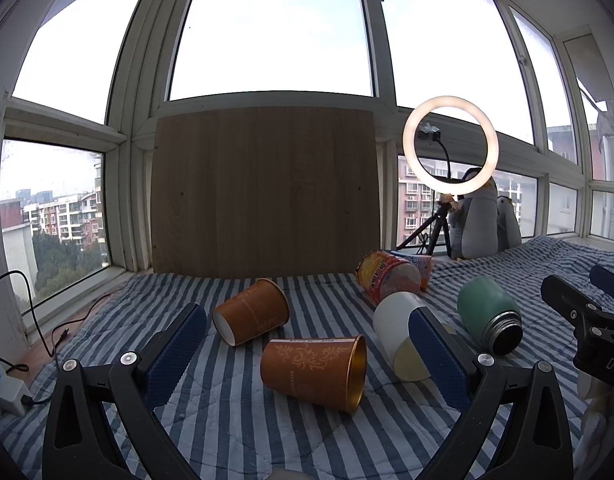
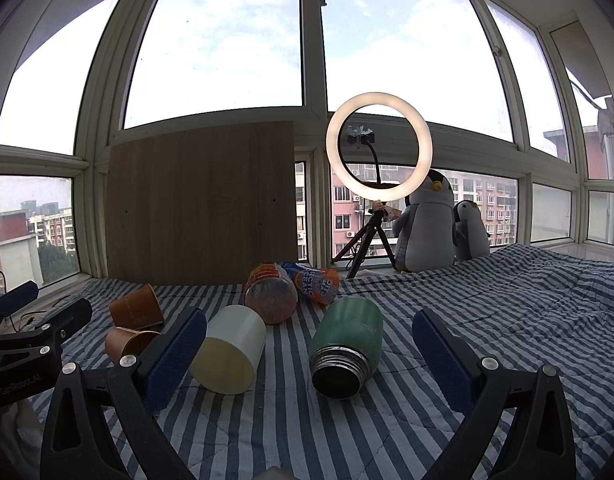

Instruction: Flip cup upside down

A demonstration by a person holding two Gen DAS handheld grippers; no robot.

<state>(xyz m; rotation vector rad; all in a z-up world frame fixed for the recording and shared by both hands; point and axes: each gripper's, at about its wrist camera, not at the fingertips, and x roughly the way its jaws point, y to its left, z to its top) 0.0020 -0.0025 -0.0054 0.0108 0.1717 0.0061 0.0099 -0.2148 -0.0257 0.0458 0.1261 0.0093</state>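
Note:
Several cups lie on their sides on a striped blanket [image 1: 235,420]. In the left wrist view a brown paper cup [image 1: 313,370] with a gold inside lies between my open left gripper's [image 1: 307,344] fingers, mouth to the right. A second brown cup [image 1: 251,312] lies behind it. A white cup [image 1: 399,332] and a green metal bottle [image 1: 489,320] lie to the right. In the right wrist view my open, empty right gripper [image 2: 309,342] faces the green bottle [image 2: 347,346] and the white cup [image 2: 229,350]. The brown cups [image 2: 135,312] lie far left.
Two printed noodle cups [image 2: 271,298] [image 2: 317,284] lie further back. A wooden board [image 2: 203,204] leans on the window. A ring light on a tripod [image 2: 379,146] and two plush penguins [image 2: 427,224] stand on the sill. A power strip [image 1: 5,394] and cables lie at left.

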